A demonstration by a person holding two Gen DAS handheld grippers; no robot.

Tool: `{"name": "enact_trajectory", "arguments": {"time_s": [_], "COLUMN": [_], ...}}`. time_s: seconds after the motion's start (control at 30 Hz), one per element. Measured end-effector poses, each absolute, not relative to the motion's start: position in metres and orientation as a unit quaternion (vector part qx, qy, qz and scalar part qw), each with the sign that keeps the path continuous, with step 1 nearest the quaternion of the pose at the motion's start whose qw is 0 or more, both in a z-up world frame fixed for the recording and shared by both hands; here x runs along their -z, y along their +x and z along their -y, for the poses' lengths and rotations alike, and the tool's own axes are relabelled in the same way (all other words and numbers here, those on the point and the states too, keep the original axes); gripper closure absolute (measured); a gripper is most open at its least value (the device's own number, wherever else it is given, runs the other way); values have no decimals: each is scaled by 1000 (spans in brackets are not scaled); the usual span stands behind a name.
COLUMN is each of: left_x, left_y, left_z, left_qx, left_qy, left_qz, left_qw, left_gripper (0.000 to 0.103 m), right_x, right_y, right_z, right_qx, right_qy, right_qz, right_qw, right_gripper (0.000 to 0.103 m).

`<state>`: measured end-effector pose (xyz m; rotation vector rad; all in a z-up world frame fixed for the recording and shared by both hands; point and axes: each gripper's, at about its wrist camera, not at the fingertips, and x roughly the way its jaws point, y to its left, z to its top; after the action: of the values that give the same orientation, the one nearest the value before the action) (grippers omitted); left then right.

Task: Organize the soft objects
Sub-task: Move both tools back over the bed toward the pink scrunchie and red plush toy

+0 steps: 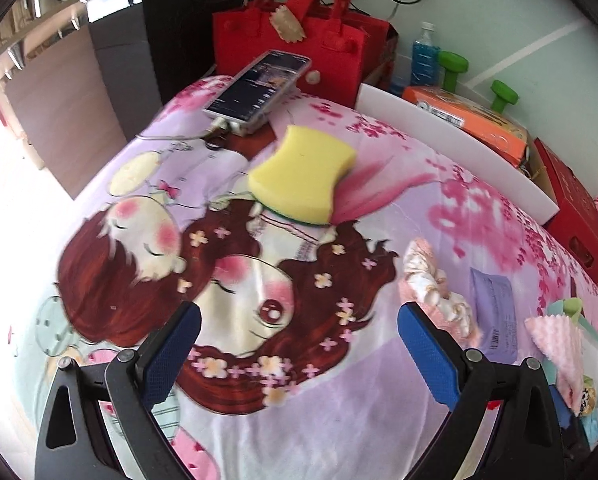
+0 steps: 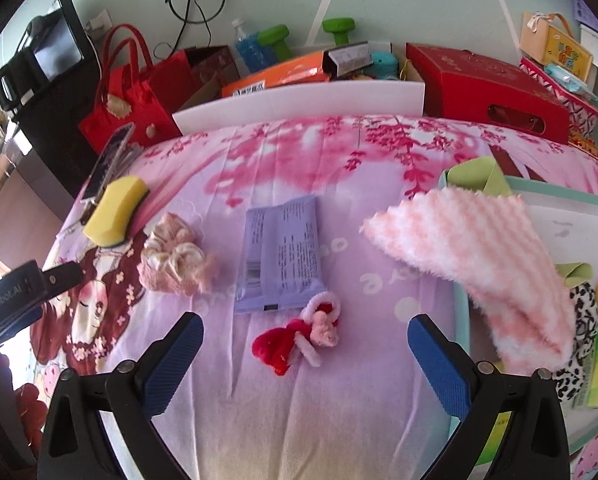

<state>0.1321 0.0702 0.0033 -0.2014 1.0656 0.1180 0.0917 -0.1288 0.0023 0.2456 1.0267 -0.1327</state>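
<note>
Left wrist view: our left gripper point(image 1: 299, 354) hangs wide open and empty before the yellow sponge point(image 1: 303, 176) on the printed blanket point(image 1: 379, 420); our right gripper point(image 2: 305, 364), equally spread, frames the red plush toy point(image 2: 299, 338) beside the purple packet point(image 2: 281, 254).

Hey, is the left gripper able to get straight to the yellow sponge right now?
Probably yes. The left gripper has its jaws open and empty, and the yellow sponge lies ahead of it on the blanket with only bare printed fabric between. The phone sits beyond the sponge, not in the way.
</note>
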Motion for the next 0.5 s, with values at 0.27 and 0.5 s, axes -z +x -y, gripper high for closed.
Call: {"name": "enact_trajectory", "arguments": {"time_s": [0.27,0.5], "left_x": [15,22], "left_y": [143,154], "left_z": [-43,-29], "left_qx": [-14,19], "left_qy": [-88,-118], "left_qz": [-536,-541], "left_qw": [839,832], "left_gripper": [4,4], "right_x": [15,28], "right_y": [95,98], "right_z": [132,136], "right_qx": [73,81], "right_qy": [113,105], "right_qz": [-513,-531], "right_qw": [848,837], "right_gripper": [0,0]}}
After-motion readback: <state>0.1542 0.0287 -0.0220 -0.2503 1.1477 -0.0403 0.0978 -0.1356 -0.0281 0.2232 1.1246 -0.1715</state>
